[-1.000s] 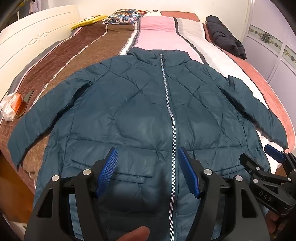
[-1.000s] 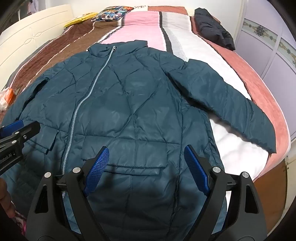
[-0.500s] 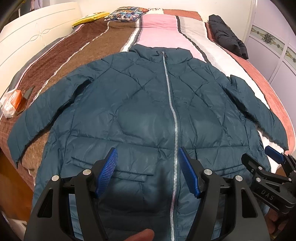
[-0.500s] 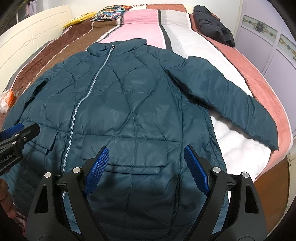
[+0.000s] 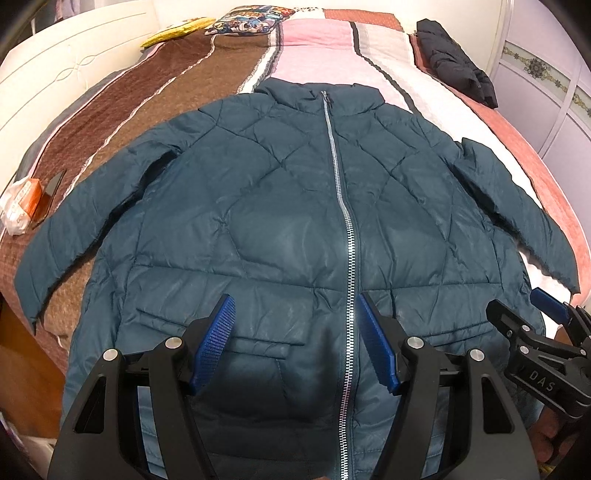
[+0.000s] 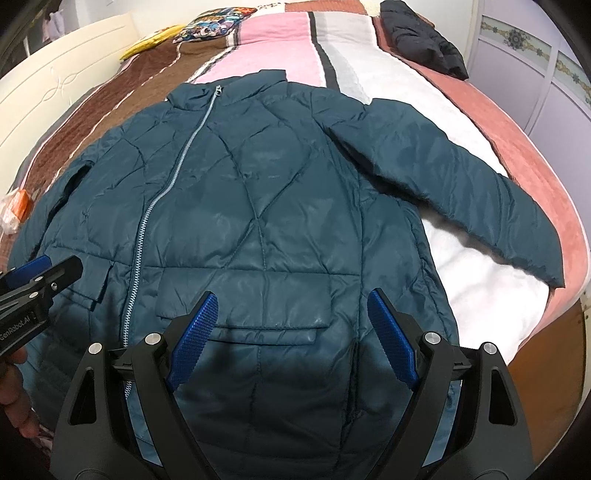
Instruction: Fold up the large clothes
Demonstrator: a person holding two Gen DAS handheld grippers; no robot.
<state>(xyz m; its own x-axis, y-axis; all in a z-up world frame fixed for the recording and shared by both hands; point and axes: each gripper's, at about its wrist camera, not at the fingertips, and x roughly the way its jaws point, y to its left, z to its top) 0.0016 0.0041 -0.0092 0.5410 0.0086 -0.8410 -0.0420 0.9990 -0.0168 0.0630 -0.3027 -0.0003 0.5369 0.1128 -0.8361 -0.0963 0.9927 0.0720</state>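
Striped bedspread (image 5: 314,40) supports a teal quilted zip-front jacket (image 5: 280,206), long axis 6-to-12 o'clock. Left gripper (image 5: 295,343) and right gripper (image 6: 291,332) hover wide open, empty, above the hem; right sleeve (image 6: 461,199) lies at 2 o'clock, nearer the right gripper.

A bed (image 5: 498,122) under a striped quilt of brown, pink, white and rust carries a teal jacket (image 5: 295,221), zipped and spread flat with sleeves out. Near the headboard lie a patterned pillow (image 5: 247,20), a yellow item (image 5: 173,31) and a black garment (image 5: 458,70); a plastic-wrapped orange packet (image 5: 22,199) sits at the left edge.
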